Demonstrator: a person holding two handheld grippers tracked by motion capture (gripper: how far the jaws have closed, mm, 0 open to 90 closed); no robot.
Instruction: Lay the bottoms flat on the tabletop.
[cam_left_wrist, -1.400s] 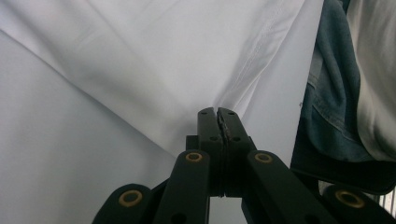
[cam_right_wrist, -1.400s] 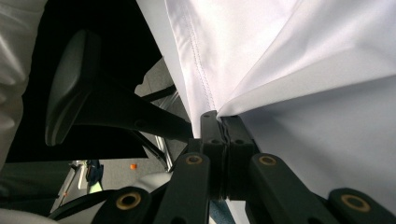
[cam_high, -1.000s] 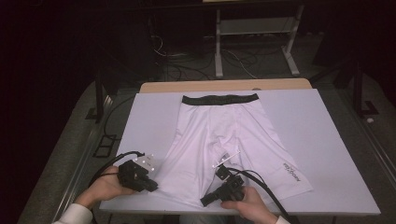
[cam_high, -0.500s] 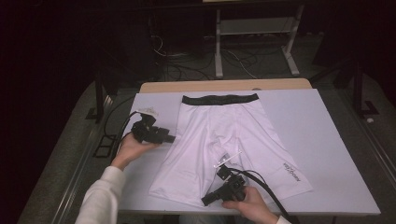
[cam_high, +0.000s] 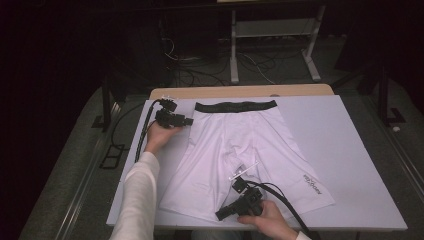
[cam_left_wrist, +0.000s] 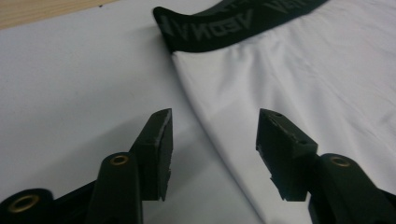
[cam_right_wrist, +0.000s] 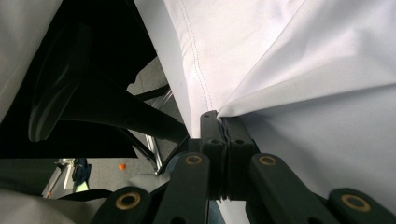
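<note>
White shorts (cam_high: 240, 150) apparently pinched by right gripper (cam_high: 223, 214), cable (cam_high: 285, 200) trailing.

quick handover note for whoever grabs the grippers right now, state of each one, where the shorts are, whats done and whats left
Left gripper: open, at the far left corner of the white shorts, jaws on either side of the side edge just below the black waistband; nothing gripped.
Right gripper: shut on the hem of the near left leg at the table's front edge.
Shorts: flat, waistband away from the person.
Done: near hem gripped.
Left, probably: close the left gripper on the waistband corner, then fold.
</note>
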